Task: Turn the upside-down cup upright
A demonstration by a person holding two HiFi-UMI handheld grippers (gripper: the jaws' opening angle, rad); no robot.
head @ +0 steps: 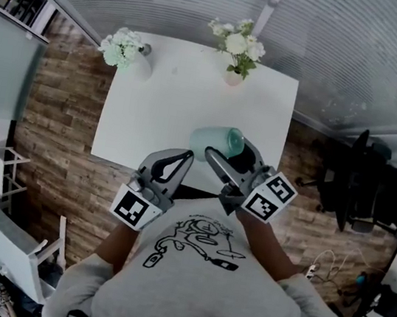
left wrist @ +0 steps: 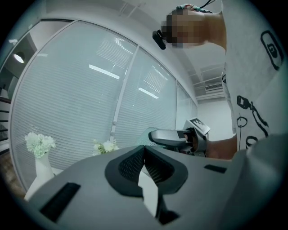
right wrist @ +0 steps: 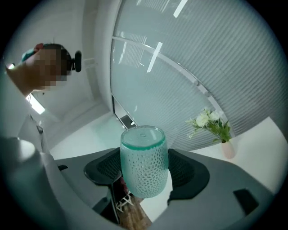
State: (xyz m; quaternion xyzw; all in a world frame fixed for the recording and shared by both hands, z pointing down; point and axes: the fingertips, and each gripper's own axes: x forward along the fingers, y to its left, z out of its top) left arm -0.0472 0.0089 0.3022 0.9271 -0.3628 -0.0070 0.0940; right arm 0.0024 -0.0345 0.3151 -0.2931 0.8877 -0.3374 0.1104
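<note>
A teal dimpled glass cup lies on its side in the air over the front edge of the white table. My right gripper is shut on it, one pad on each flank. In the right gripper view the cup fills the gap between the dark pads, one flat end facing away from the camera. My left gripper hangs just left of the cup, shut and empty, its fingertips pressed together. From the left gripper view the right gripper shows ahead, with a sliver of the cup behind it.
Two vases of white flowers stand at the table's far edge, one at the left corner and one right of the middle. A black office chair is to the right, a white cart at the left. Glass walls with blinds lie beyond.
</note>
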